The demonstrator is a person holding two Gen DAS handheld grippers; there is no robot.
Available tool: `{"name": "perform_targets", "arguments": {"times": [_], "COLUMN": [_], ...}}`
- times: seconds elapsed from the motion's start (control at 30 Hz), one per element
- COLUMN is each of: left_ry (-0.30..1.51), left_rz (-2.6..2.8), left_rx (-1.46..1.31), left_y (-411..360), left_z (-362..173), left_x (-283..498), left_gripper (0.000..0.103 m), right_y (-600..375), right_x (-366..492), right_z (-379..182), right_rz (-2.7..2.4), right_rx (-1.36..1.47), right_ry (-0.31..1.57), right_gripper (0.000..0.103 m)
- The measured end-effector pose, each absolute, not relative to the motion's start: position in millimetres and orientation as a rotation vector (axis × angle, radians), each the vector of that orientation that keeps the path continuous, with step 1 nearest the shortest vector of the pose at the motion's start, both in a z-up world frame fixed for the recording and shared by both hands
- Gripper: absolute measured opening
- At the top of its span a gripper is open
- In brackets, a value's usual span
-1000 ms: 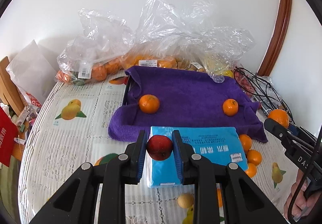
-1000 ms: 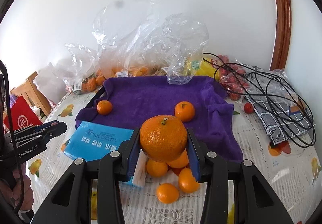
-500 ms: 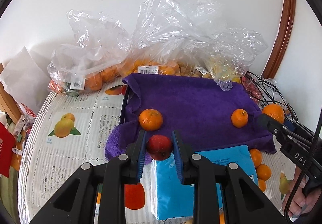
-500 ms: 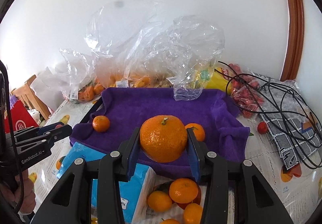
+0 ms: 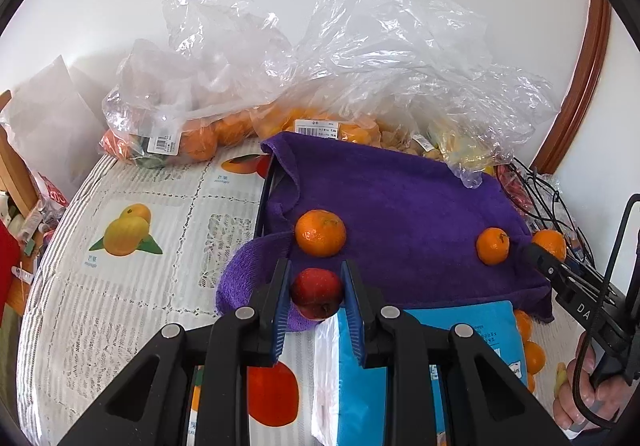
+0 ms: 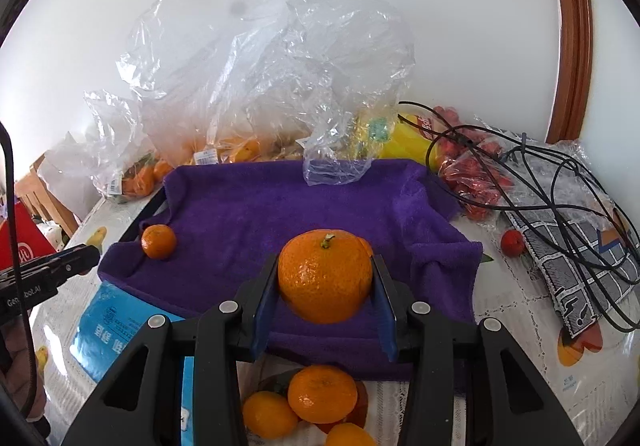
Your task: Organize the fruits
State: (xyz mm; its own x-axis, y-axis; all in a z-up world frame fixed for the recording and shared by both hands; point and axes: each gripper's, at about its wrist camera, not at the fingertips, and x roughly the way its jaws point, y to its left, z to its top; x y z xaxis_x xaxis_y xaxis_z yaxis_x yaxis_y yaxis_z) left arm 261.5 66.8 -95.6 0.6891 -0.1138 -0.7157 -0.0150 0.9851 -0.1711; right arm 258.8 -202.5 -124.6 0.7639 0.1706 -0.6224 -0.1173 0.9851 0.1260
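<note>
My left gripper [image 5: 317, 296] is shut on a small red fruit [image 5: 316, 292], held over the near left corner of the purple towel [image 5: 400, 205]. Two oranges lie on that towel, one just beyond the red fruit [image 5: 320, 233] and one to the right [image 5: 493, 246]. In the right wrist view my right gripper [image 6: 325, 282] is shut on a large orange [image 6: 325, 280] above the towel's [image 6: 280, 213] near edge. Another orange [image 6: 158, 242] rests at the towel's left; a second one is mostly hidden behind the held orange. Several loose oranges [image 6: 322, 394] lie on the table below the right gripper.
A blue tissue pack [image 5: 440, 358] lies in front of the towel. Plastic bags of fruit [image 5: 248, 93] crowd the back by the wall. Black cables [image 6: 552, 181] and a bag of red fruit [image 6: 472, 173] lie right of the towel, with one small red fruit [image 6: 512, 242] loose beside them.
Both grippers have moved forward and down toward the purple towel, each still holding its fruit. The towel and its oranges now look nearer in both views.
</note>
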Motion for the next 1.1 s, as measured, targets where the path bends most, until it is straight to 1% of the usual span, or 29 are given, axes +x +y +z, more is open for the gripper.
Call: {"name": "perform_targets", "arguments": {"times": [0.47, 0.7, 1.1], "left_ry": [0.809, 0.845, 0.889], "left_rz": [-0.039, -0.019, -0.010], "left_rx": [-0.185, -0.170, -0.149], "left_y": [67.3, 58.2, 45.4], "left_z": [-104.0, -108.1, -130.6], "left_x": [267.8, 285.0, 304.8], "left_gripper": [0.024, 0.024, 0.024], "right_y": [-204.9, -205.0, -210.9], "right_x": [268.1, 272.7, 262.6], "right_z": [-149.1, -154.4, -147.9], "right_rz": [0.148, 0.146, 0.139], "right_rx": [0.123, 0.130, 0.133], "right_ry": [0.754, 0.778, 0.731], "right_gripper": [0.043, 0.043, 0.043]}}
